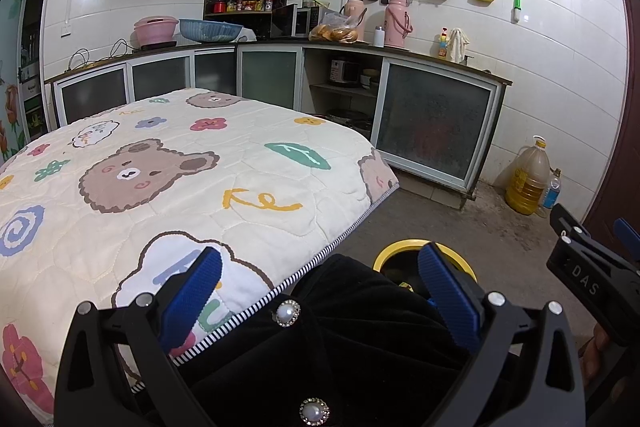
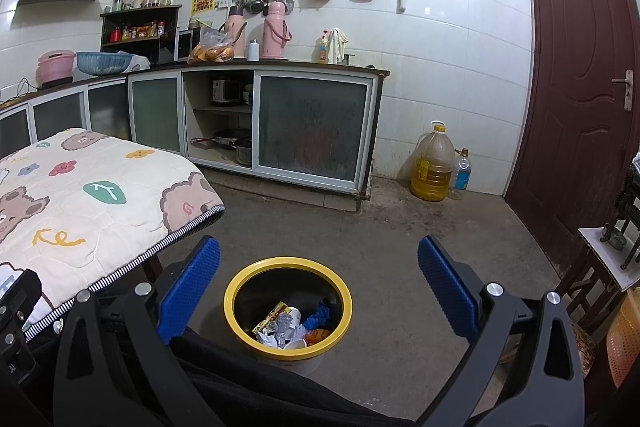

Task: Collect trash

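Black velvet clothing (image 1: 360,339) with pearl buttons (image 1: 286,313) fills the near foreground of the left wrist view, directly under the left tongs (image 1: 320,279), whose blue pads (image 1: 192,291) stand wide apart and hold nothing. These tongs point level toward 12 o'clock, straddling the striped edge of the counter (image 1: 120,227), which is covered by a quilted cloth printed with bears and flowers. At 3 o'clock in this view the black body of the right tongs (image 1: 588,263) enters, angled up toward 10 o'clock.

From the right wrist view, the right tongs (image 2: 320,283) also gape wide and empty, tilted slightly downward over the floor. Between their pads, at 6 o'clock, stands the trash bin (image 2: 240,283), upright with its yellow rim and round mouth facing straight up. Inside it lie a white paper cup (image 2: 294,315) tipped on its side, a crumpled blue piece (image 2: 320,313), an orange scrap (image 2: 316,335), a yellow printed wrapper (image 2: 272,315) and white crumpled paper (image 2: 266,339). The bin sits on the concrete floor (image 2: 400,227), just off the counter's corner at 9 o'clock. A jug of oil (image 2: 434,163) stands far off at 1 o'clock, beside a brown door (image 2: 580,87).
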`<state>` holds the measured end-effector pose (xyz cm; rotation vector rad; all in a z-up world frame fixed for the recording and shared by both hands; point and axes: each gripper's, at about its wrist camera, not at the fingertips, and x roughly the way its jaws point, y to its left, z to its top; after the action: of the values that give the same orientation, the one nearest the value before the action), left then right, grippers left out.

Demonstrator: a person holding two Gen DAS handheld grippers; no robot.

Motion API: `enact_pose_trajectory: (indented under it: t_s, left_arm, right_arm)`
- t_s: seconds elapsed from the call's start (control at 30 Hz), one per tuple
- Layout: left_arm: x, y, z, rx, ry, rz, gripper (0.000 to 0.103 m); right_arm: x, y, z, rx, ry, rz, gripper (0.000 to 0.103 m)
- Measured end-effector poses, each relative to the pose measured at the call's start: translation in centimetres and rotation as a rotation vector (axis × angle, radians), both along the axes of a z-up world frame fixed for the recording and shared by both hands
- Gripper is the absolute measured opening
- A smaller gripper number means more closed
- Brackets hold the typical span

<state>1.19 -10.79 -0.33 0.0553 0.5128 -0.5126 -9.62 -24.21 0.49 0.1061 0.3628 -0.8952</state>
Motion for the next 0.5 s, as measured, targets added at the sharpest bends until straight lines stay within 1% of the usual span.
enact_pose_trajectory:
  t_s: [0.5]
  left_arm:
    - [-0.08,-0.08,0.01,0.0,0.001,-0.001,0.095]
  right_arm:
    - [0.0,0.02,-0.11,0.004,0.003,0.001,0.095]
